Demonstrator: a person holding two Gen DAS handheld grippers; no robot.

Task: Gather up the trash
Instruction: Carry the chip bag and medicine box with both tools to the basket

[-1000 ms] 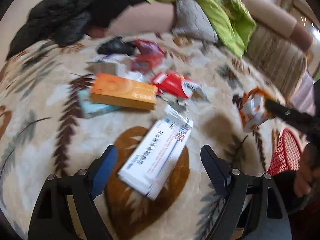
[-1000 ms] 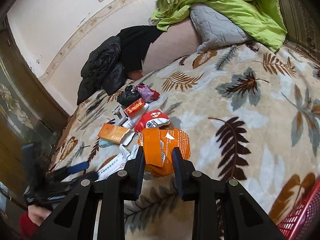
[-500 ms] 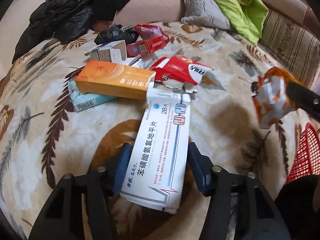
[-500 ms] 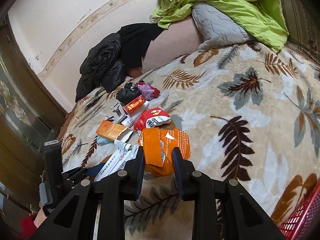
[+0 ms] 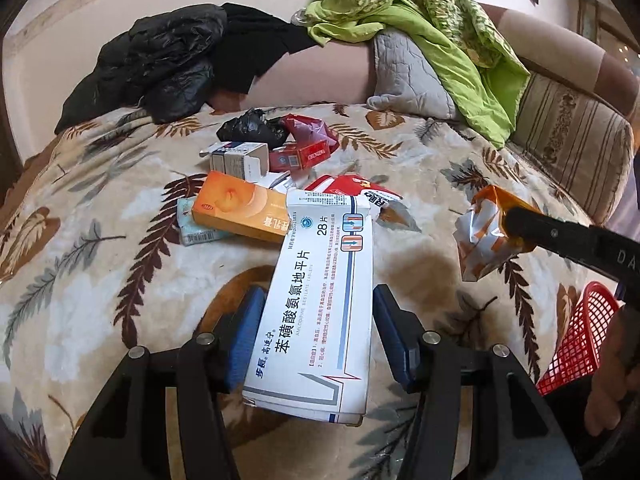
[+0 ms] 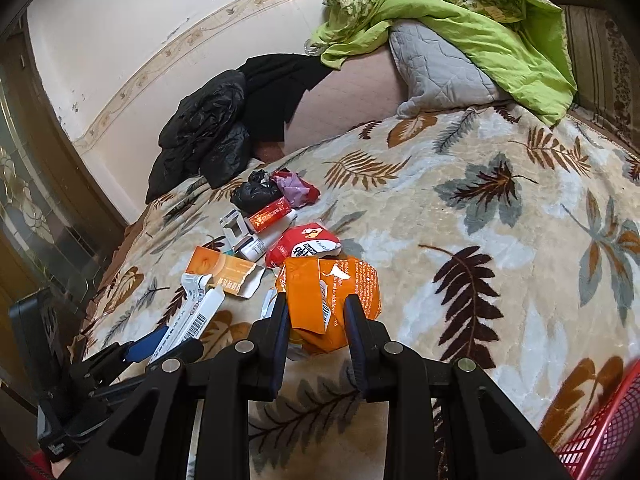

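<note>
My left gripper [image 5: 316, 336] is shut on a long white medicine box [image 5: 320, 280], its blue pads against both long sides, and the box is raised off the leaf-patterned blanket [image 5: 100, 280]. In the right wrist view the same box [image 6: 192, 316] shows at lower left. My right gripper [image 6: 316, 320] is shut on a crumpled orange packet [image 6: 332, 284], held above the blanket; that packet [image 5: 480, 236] also appears at the right of the left wrist view. More trash lies beyond: an orange box [image 5: 240, 208], a red wrapper [image 5: 352, 188], a red carton [image 5: 300, 156] and a black bag [image 5: 252, 128].
A red mesh basket [image 5: 576, 340] stands at the blanket's right edge, its corner [image 6: 600, 432] low in the right wrist view. A black jacket [image 5: 160, 64], a grey pillow [image 5: 404, 76] and a green quilt [image 5: 440, 32] lie at the back. A hand [image 5: 612, 380] grips the right tool.
The left jaws have come in from wide apart onto the white box and lifted it off the blanket. The right gripper and its orange packet have stayed put.
</note>
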